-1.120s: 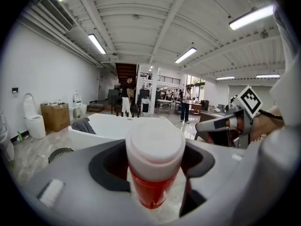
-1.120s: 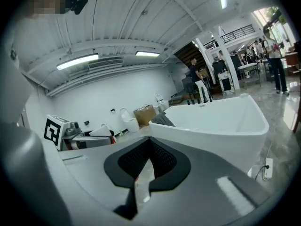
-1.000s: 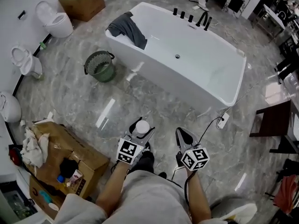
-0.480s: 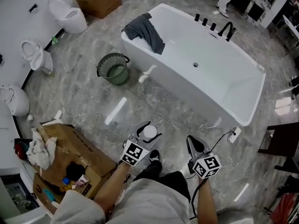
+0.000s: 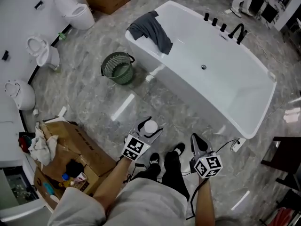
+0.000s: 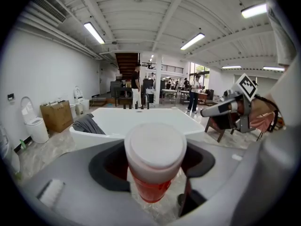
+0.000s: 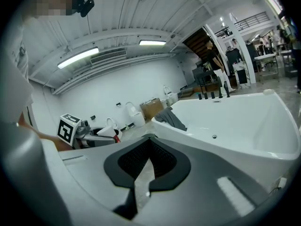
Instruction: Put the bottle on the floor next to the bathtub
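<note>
A bottle (image 5: 150, 126) with a white cap and a red body (image 6: 153, 182) stands upright between the jaws of my left gripper (image 5: 146, 129), which is shut on it above the marble floor. The white bathtub (image 5: 181, 92) lies ahead and to the right, about a step from the bottle. In the left gripper view the bottle cap (image 6: 155, 147) fills the middle, with the tub (image 6: 141, 119) behind it. My right gripper (image 5: 194, 139) hangs beside the left one, shut with nothing in it; its jaws meet at the tip (image 7: 149, 138) in front of the tub (image 7: 244, 121).
A green basket (image 5: 117, 68) stands by the tub's left end, where a grey cloth (image 5: 153, 29) hangs over the rim. A cardboard box (image 5: 70, 147) of clutter sits at the left. Toilets (image 5: 75, 14) line the far-left wall. A cable and plug (image 5: 236, 145) lie near the tub's right corner.
The tub, the basket and the box have shifted in the head view as the person steps forward. Both grippers keep their pose, and the bottle stays in the left one.
</note>
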Demonstrator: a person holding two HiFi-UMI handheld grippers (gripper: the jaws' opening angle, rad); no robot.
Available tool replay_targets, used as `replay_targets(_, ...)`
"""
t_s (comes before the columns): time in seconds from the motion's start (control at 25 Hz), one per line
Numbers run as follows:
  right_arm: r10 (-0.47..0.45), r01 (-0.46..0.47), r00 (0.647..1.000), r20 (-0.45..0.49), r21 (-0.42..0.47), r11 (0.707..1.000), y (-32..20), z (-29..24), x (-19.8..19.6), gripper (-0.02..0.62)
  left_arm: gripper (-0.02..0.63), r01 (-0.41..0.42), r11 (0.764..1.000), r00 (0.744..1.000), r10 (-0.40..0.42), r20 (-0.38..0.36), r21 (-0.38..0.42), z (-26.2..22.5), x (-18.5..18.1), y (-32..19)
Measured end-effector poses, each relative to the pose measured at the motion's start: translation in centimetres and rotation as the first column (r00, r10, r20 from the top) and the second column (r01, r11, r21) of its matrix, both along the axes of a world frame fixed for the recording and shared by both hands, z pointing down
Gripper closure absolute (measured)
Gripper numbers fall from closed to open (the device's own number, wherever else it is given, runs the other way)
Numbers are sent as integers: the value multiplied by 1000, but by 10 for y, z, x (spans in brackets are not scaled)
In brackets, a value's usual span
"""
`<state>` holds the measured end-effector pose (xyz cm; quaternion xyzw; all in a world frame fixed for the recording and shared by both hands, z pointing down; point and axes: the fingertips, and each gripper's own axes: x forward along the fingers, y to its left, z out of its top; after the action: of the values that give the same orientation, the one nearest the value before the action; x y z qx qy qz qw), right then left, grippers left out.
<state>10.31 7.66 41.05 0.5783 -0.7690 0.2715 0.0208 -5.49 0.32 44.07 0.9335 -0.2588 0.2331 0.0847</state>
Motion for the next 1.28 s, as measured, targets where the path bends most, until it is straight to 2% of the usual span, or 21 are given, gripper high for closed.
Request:
replay_targets(0.24,-75,75,997,0,-13,997,-26,0,20,597,266,50,999,999,-50,16,-13,0,29,-29)
replay_targets(0.44,-122,122,992,9,-30,992,-39,7,33,597,267,104,993,994,-103,30,-46,10,37,-41)
replay_targets(0.6,-151,152,988,28,-38,988,-41,10,33,597,267,81,997,994,-79,73,-21,16,43,-43)
replay_targets(0.72,-167,168,986,18,-56,984,-45,20,35,597,266,78,997,994,-76,77,-30,22,51,-52)
replay_targets(0.8,-155,156,988,18,-75,985,-48,27,38,597,267,83,996,993,-79,84,-44,29,53,-56)
replay_targets(0.96,-74,76,997,28,-83,994,-59,34,46,597,267,79,995,994,-74,84,-57,35,57,-70)
replay_targets(1.08,-64,66,998,24,-90,994,-74,37,41,597,267,56,996,995,-50,82,-68,44,59,-84)
replay_targets(1.28,-20,21,1000,9,-113,993,-115,58,32,597,267,44,990,996,-33,80,-137,81,52,-116)
